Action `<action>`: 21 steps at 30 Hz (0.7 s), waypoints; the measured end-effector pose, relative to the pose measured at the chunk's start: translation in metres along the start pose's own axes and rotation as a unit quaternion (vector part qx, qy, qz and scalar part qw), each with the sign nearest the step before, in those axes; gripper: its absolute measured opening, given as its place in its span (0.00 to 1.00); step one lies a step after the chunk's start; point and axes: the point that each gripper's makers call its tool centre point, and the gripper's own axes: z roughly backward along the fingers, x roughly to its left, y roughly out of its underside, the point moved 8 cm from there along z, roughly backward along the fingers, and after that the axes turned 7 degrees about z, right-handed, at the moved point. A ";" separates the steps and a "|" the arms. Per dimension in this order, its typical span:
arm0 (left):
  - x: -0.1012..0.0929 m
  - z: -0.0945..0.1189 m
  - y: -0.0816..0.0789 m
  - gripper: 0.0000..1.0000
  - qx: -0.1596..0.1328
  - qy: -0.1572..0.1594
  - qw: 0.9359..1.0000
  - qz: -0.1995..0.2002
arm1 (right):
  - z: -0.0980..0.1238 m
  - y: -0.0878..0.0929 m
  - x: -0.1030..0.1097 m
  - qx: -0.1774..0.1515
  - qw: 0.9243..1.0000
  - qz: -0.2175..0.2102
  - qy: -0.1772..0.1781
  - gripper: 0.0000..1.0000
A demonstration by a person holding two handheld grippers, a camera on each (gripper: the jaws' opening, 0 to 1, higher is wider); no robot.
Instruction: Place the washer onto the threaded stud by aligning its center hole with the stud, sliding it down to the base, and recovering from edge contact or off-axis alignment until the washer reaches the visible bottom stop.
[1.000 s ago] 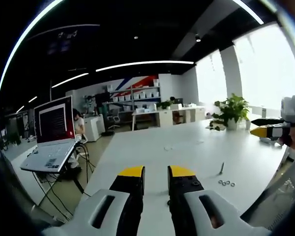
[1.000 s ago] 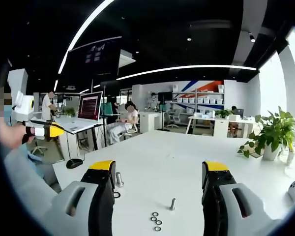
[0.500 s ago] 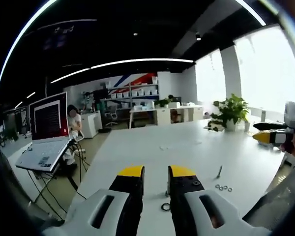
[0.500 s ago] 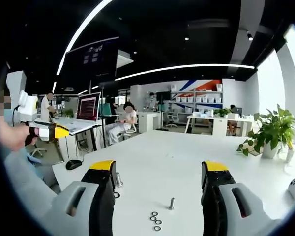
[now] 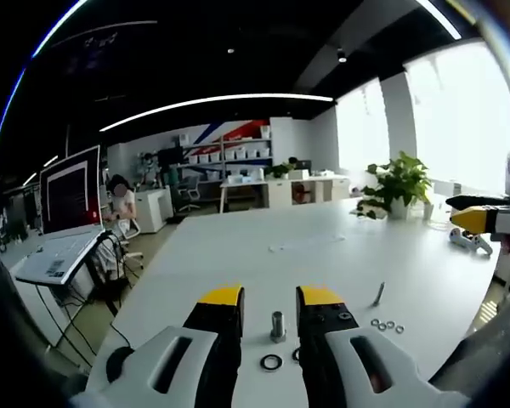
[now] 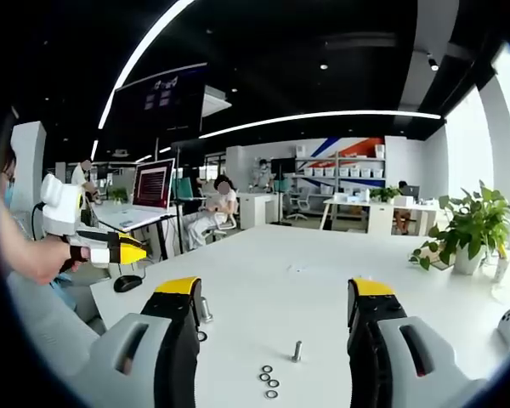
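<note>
Flat on the white counter (image 5: pixel 340 255), just in front of your left gripper (image 5: pixel 270 295), lies a dark washer (image 5: pixel 271 362), with the upright threaded stud (image 5: pixel 278 325) just behind it between the narrow, empty jaws. It's likely thin, light, stiff and slippery, so pinch it across the rim, clear of the hole. More small washers (image 6: pixel 268 382) sit near a second stud (image 6: pixel 297 352) ahead of your right gripper (image 6: pixel 272 287), jaws wide, holding nothing.
</note>
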 end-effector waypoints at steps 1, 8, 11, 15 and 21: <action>0.000 -0.001 0.003 0.23 0.004 -0.001 1.000 0.002 | 0.000 0.000 0.000 0.000 1.000 0.000 0.000 0.72; 0.003 -0.012 0.017 0.23 0.018 -0.010 1.000 0.013 | 0.000 0.000 -0.002 -0.002 1.000 -0.003 0.004 0.72; 0.005 -0.018 0.023 0.23 0.027 -0.012 0.999 0.012 | 0.001 0.000 -0.003 -0.002 1.000 -0.003 0.005 0.72; 0.005 -0.026 0.033 0.24 0.041 -0.015 0.999 0.010 | 0.000 0.000 -0.002 -0.001 1.000 -0.004 0.004 0.72; 0.005 -0.033 0.048 0.24 0.060 -0.020 0.998 0.011 | 0.000 0.002 -0.004 0.000 1.000 -0.013 0.007 0.72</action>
